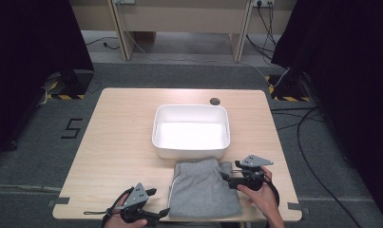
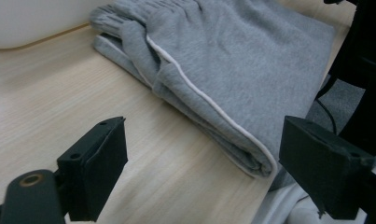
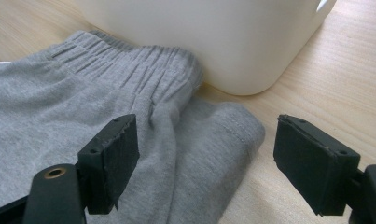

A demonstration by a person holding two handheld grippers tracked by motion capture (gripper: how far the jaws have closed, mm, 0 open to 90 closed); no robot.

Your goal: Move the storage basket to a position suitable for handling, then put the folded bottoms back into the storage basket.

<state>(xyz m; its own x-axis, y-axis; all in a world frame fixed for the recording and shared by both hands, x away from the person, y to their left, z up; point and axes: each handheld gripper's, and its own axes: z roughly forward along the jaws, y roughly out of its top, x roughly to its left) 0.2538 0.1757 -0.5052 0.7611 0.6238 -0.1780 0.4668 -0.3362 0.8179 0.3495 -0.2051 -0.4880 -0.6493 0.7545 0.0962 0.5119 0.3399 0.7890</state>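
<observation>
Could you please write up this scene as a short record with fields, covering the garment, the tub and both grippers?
Garment: folded grey sweat shorts with white piping, flat at the table's near edge
Container: white plastic tub, empty, just beyond the shorts' waistband
Surface: light wooden table
Left gripper: jaws open, beside the shorts' near left corner, holding nothing
Right gripper: jaws open, over the shorts' far right corner, holding nothing

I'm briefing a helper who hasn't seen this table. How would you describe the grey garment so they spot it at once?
On the wooden table sits a white tub. Directly against its near side lies the folded grey garment, soft fabric with a ribbed waistband and thin white piping along one edge, the one cloth item there.
</observation>
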